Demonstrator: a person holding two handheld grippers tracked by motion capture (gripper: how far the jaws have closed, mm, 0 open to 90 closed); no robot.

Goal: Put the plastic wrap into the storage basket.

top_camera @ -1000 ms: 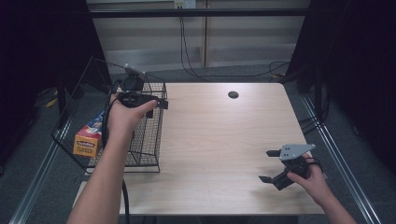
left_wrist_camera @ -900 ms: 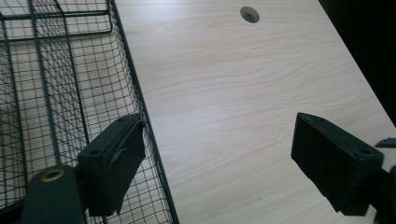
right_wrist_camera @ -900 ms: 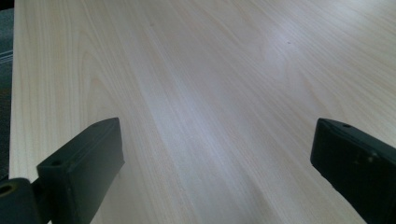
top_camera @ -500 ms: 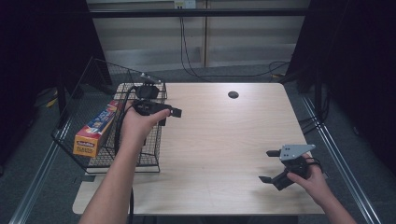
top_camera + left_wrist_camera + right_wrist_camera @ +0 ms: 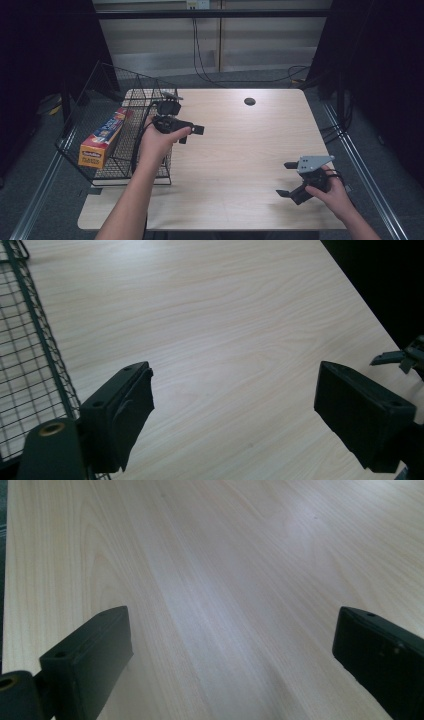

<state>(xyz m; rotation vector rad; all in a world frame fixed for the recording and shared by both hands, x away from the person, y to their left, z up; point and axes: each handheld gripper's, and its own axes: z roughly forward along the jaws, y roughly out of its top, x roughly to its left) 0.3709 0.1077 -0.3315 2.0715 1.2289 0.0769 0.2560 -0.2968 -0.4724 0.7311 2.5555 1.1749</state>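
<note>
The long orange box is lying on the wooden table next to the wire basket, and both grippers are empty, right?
Not quite. The high view shows the orange box lying inside the wire basket, not on the wooden table. The rest holds: the left gripper and the right gripper are both open and empty.

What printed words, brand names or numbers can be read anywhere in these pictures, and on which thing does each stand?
None can be read.
Long orange and blue cardboard box in the black wire basket: print on its side and white lettering on its near end, both too small and blurred to read.
Light wooden table, left gripper, right gripper: no lettering visible.
</note>
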